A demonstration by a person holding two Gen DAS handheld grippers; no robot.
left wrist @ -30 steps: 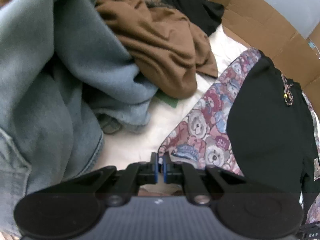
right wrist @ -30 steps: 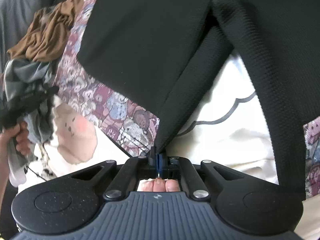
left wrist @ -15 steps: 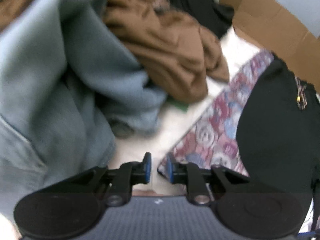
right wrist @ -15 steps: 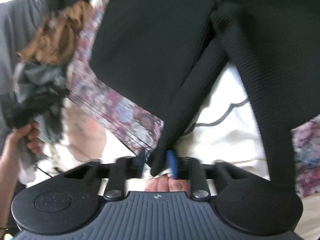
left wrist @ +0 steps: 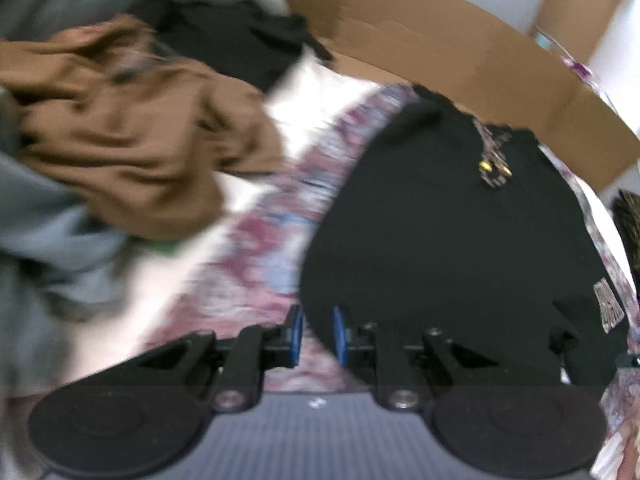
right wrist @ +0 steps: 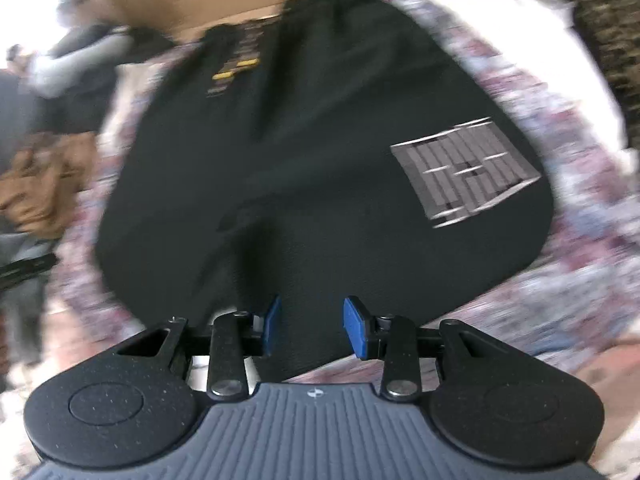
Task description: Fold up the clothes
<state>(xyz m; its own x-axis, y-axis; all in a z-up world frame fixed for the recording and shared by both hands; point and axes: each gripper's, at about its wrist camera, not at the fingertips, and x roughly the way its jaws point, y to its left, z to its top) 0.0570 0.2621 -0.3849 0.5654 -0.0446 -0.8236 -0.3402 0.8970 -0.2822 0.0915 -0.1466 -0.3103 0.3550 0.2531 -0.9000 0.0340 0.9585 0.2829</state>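
A black garment [left wrist: 440,240] lies spread on a teddy-bear print cloth [left wrist: 260,264]. In the right wrist view the same black garment [right wrist: 320,152] shows a grey printed patch [right wrist: 468,168] and a yellow mark near its collar. My left gripper [left wrist: 317,336] is open and empty just over the garment's near left edge. My right gripper [right wrist: 312,328] is open and empty over the garment's near edge, with black cloth showing between its blue pads. Both views are blurred by motion.
A brown garment [left wrist: 120,136] and grey-blue clothes [left wrist: 36,216] are heaped at the left. More dark clothes [left wrist: 240,48] lie behind them. A cardboard wall [left wrist: 440,56] runs along the back. The print cloth [right wrist: 560,280] covers a white surface [right wrist: 560,24].
Both grippers went from shut to open. The right gripper let go of the black garment's fold, which now lies flat. Both cameras pulled back and swung toward the garment.
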